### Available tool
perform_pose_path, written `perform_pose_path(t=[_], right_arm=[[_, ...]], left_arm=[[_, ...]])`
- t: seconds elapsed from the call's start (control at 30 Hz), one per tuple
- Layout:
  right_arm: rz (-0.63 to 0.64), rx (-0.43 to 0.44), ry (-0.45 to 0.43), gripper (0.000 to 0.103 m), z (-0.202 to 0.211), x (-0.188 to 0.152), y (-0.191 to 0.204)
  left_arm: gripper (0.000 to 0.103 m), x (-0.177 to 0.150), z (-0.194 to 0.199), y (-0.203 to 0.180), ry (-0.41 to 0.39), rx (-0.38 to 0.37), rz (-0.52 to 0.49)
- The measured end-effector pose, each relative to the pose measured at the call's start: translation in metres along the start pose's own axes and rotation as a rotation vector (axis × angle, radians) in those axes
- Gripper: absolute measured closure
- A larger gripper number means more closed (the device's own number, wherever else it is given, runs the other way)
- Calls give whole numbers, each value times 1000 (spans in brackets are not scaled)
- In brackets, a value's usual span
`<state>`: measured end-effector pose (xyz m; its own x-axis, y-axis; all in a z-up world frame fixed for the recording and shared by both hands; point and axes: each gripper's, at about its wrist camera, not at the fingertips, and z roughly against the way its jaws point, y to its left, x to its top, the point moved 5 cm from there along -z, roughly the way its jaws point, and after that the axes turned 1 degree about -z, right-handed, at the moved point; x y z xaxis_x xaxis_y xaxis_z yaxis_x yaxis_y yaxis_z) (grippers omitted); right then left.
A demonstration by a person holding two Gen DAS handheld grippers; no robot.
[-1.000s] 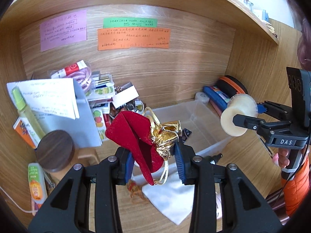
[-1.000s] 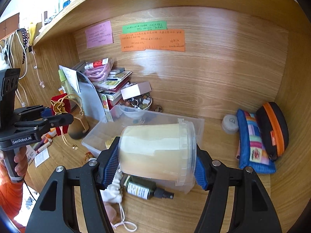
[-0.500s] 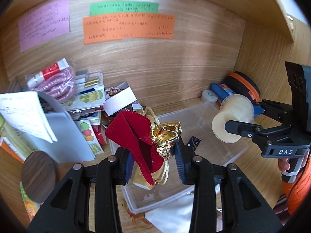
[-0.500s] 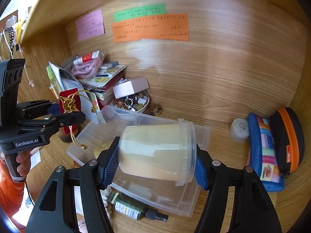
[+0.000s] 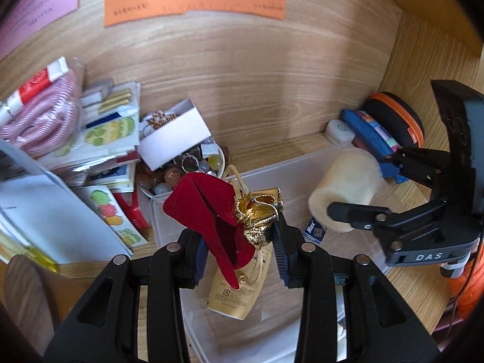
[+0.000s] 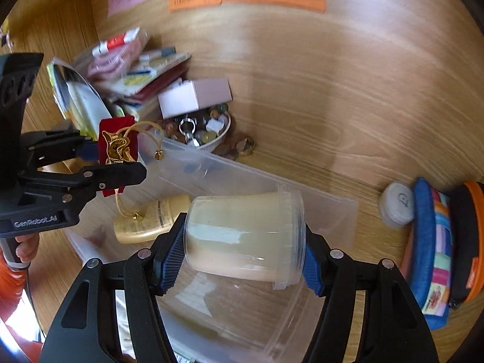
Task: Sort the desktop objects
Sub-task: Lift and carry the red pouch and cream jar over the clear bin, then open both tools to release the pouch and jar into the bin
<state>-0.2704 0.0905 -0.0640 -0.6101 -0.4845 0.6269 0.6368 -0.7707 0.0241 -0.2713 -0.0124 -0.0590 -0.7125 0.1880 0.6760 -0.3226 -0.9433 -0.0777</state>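
My left gripper (image 5: 240, 242) is shut on a red velvet pouch (image 5: 208, 208) with a gold top and cord, held above the left end of a clear plastic bin (image 5: 272, 178). A cream tube (image 5: 239, 284) lies in the bin under it. My right gripper (image 6: 242, 251) is shut on a clear plastic jar (image 6: 242, 236) of cream-coloured stuff, lying sideways over the bin (image 6: 332, 211). The jar (image 5: 348, 193) and right gripper (image 5: 357, 211) show at the right of the left wrist view. The pouch (image 6: 118, 148) and left gripper (image 6: 115, 163) show at the left of the right wrist view.
A bowl of beads and rings (image 6: 205, 133) with a white box (image 6: 193, 96) sits behind the bin. Stacked books and papers (image 5: 99, 139) stand at the left. A blue striped pouch (image 6: 432, 251), a black-and-orange case (image 6: 469, 236) and a small white round case (image 6: 396, 202) lie at the right.
Both grippers have moved forward into the desk nook and over the clear bin, each still holding its object. The cream tube in the bin has come into view.
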Motion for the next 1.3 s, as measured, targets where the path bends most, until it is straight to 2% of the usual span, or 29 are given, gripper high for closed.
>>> perform_pose_path(t=[0.13, 0.27, 0.33, 0.63, 0.73, 0.93, 1.1, 1.23, 1.3], right_arm=[[37, -10, 61, 41, -19, -2, 2], [71, -8, 127, 41, -34, -7, 4], [88, -18, 151, 41, -40, -9, 6], [107, -40, 181, 41, -44, -8, 7], [107, -49, 193, 41, -47, -5, 7], [111, -94, 177, 38, -48, -2, 6], [123, -118, 158, 37, -43, 0, 6], [124, -134, 154, 37, -39, -2, 5], [122, -138, 145, 36, -34, -2, 5]], left_arm=[[65, -2, -14, -2, 43, 9, -21], [65, -6, -29, -7, 93, -25, -26], [65, -6, -35, -10, 112, -18, -37], [63, -10, -48, -26, 147, -27, -84], [63, -9, -50, -23, 151, -28, -72], [49, -8, -50, -19, 155, -29, -59], [43, -8, -50, -18, 154, -20, -55], [24, -7, -45, -11, 139, 0, -37], [20, -6, -43, -10, 136, 1, -33]])
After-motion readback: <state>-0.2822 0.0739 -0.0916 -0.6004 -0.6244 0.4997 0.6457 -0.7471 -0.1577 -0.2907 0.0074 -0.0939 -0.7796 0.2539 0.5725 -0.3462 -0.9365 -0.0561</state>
